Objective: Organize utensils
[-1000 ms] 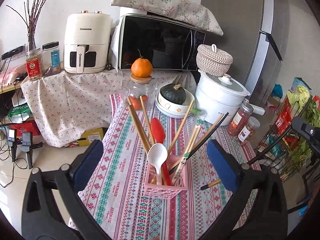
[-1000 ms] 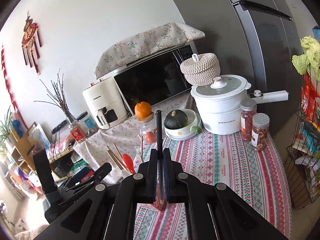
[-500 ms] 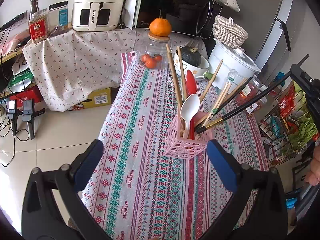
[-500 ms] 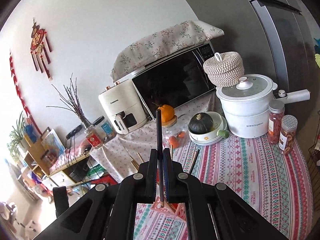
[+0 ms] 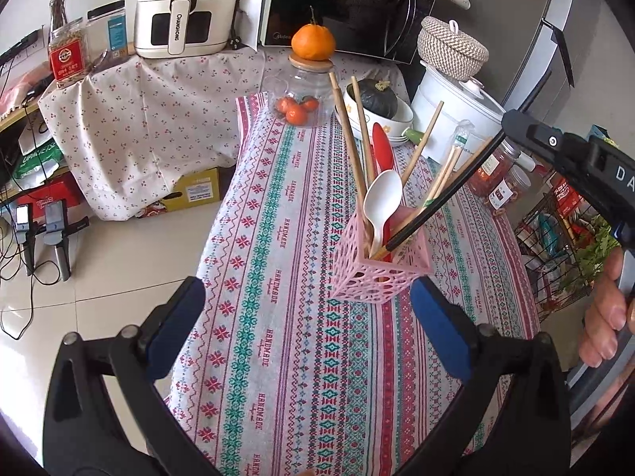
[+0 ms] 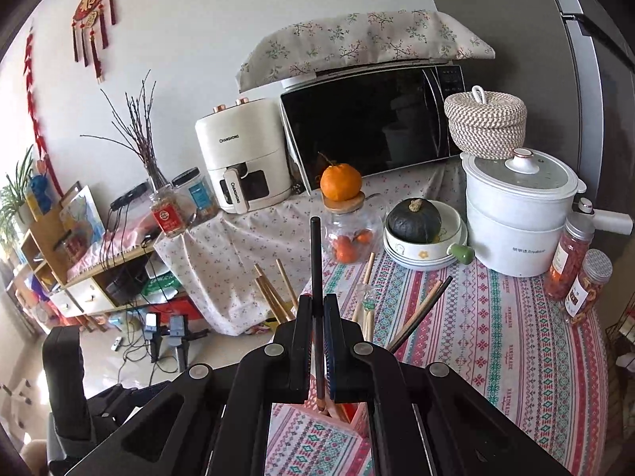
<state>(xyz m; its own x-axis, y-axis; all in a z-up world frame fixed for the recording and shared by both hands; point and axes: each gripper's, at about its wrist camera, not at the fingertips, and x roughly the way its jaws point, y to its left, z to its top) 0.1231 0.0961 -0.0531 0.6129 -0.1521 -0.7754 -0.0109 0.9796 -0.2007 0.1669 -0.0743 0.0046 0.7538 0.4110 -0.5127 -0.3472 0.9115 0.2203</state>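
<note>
Right tongs (image 6: 317, 309) clench a slim black chopstick (image 6: 315, 261) — left tongs (image 5: 305, 325) released.

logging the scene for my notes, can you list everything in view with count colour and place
utensil basket: one, pink, on the striped tablecloth
black chopstick: one, tip at the basket rim, pinched by the right tool
wooden chopsticks: several, tan, standing in the basket
spoons: one white, one red, in the basket
glass jar: one, clear, holding small orange fruit, an orange on its lid
squash: one, dark green, in stacked bowls
pot: one, white, woven basket on top
spice jars: two, beside the pot
air fryer: one, cream
microwave: one, black
left tool: open, empty
right tool: shut on the black chopstick
hand: at the right tool's handle
</note>
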